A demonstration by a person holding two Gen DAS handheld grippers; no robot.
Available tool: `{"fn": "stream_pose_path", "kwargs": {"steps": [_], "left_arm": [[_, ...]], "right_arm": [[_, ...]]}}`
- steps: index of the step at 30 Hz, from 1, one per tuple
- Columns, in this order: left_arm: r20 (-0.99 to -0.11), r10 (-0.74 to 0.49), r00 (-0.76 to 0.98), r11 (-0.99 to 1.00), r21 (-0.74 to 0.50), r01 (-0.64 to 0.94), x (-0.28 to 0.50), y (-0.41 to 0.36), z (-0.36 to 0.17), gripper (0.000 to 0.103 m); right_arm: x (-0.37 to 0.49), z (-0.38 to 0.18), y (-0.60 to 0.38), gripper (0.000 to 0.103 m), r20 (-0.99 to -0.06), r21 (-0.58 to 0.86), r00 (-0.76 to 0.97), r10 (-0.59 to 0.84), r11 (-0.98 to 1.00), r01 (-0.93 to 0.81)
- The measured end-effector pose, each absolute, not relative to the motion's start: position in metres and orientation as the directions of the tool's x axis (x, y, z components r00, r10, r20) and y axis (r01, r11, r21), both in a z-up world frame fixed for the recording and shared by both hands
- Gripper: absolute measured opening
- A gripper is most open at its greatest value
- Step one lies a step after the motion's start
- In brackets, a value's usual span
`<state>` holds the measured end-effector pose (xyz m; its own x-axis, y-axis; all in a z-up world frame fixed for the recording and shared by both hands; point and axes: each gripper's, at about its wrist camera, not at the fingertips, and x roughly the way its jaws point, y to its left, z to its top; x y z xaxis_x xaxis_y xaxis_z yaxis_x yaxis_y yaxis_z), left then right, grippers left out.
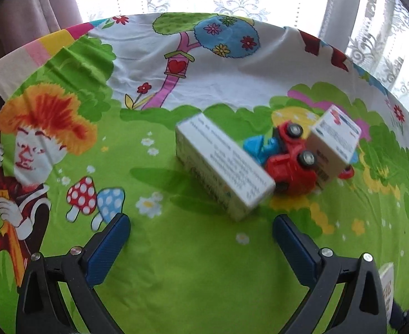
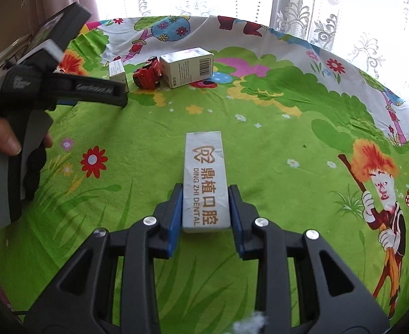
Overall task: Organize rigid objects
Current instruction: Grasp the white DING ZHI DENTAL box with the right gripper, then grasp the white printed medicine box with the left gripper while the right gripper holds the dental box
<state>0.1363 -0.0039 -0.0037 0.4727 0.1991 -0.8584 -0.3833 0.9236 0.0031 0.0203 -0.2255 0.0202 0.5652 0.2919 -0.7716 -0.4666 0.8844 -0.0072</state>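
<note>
In the left wrist view my left gripper point(image 1: 201, 222) is open and empty, just short of a long white box point(image 1: 221, 164) that lies diagonally on the cloth. Behind it a red and blue toy truck point(image 1: 286, 156) lies on its side against a second white box point(image 1: 333, 144). In the right wrist view my right gripper point(image 2: 205, 194) is shut on a grey "Ding Zhi Dental" box point(image 2: 205, 181) that lies on the cloth. Farther off are the truck point(image 2: 147, 76), the barcoded box point(image 2: 186, 66) and the long box point(image 2: 118, 73), partly hidden behind the left gripper's body.
A bright cartoon tablecloth point(image 1: 176, 264) covers the round table. Lace curtains point(image 2: 343, 8) and a bright window stand behind the far edge. The person's gloved hand point(image 2: 6, 142) holds the left gripper at the left of the right wrist view.
</note>
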Motion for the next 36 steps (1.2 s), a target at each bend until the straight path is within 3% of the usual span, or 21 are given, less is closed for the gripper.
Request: {"fn": "stream_pose_path", "kwargs": {"steps": [2,3,4,5,6,7,8,15,17,18,19,23,24,27,36], "left_arm": [[-0.856,0.230,0.462,0.895,-0.001,-0.447,0.145,0.010,-0.004,0.102],[-0.850,0.237,0.471,0.883,-0.013,-0.469,0.144,0.018,-0.002,0.096],[-0.838,0.244,0.488,0.878,-0.023,-0.477,0.140,0.023,0.001,0.078],[-0.831,0.250,0.497,0.880,-0.020,-0.475,0.134,0.027,0.003,0.066],[-0.826,0.235,0.512,0.891,-0.027,-0.452,0.126,0.031,0.006,0.041],[-0.825,0.193,0.532,0.906,-0.058,-0.420,0.116,0.035,0.008,0.030],[-0.824,0.149,0.546,0.916,-0.094,-0.391,0.105,0.039,0.008,0.027],[-0.790,-0.046,0.612,0.965,-0.192,-0.176,0.034,0.057,0.012,0.030],[-0.807,-0.028,0.590,0.975,-0.153,-0.162,0.039,0.058,0.016,0.047],[-0.817,-0.002,0.576,0.977,-0.124,-0.172,0.045,0.058,0.017,0.069],[-0.821,0.027,0.571,0.979,-0.094,-0.182,0.051,0.058,0.018,0.083],[-0.814,0.075,0.576,0.991,-0.005,-0.136,0.082,0.050,0.016,0.083],[-0.815,0.065,0.576,0.994,0.002,-0.111,0.087,0.045,0.015,0.081],[-0.805,0.037,0.592,0.997,-0.007,-0.073,0.083,0.036,0.010,0.026],[-0.766,0.064,0.640,0.996,0.011,-0.086,-0.015,0.046,0.001,0.026]], "right_arm": [[0.021,0.020,-0.226,0.036,-0.771,0.001,0.563,0.296,0.886,-0.464],[0.021,0.020,-0.227,0.036,-0.771,0.003,0.563,0.296,0.887,-0.462],[0.021,0.019,-0.227,0.036,-0.771,0.005,0.563,0.297,0.888,-0.461],[0.022,0.019,-0.227,0.036,-0.771,0.007,0.563,0.297,0.888,-0.459],[0.022,0.019,-0.228,0.036,-0.771,0.010,0.563,0.298,0.889,-0.458],[0.022,0.019,-0.228,0.036,-0.771,0.012,0.562,0.299,0.889,-0.457],[0.022,0.019,-0.228,0.036,-0.771,0.014,0.562,0.300,0.889,-0.457],[0.023,0.019,-0.228,0.036,-0.772,0.015,0.560,0.301,0.890,-0.456],[0.023,0.019,-0.228,0.036,-0.772,0.015,0.560,0.300,0.890,-0.456],[0.023,0.019,-0.228,0.036,-0.772,0.013,0.561,0.299,0.890,-0.456],[0.022,0.019,-0.227,0.036,-0.772,0.011,0.562,0.297,0.890,-0.455],[0.022,0.019,-0.227,0.036,-0.772,0.011,0.562,0.296,0.891,-0.454],[0.022,0.019,-0.227,0.036,-0.772,0.010,0.563,0.296,0.891,-0.454],[0.022,0.019,-0.228,0.036,-0.772,0.015,0.561,0.299,0.891,-0.454],[0.022,0.020,-0.227,0.036,-0.772,0.009,0.564,0.294,0.892,-0.452]]}}
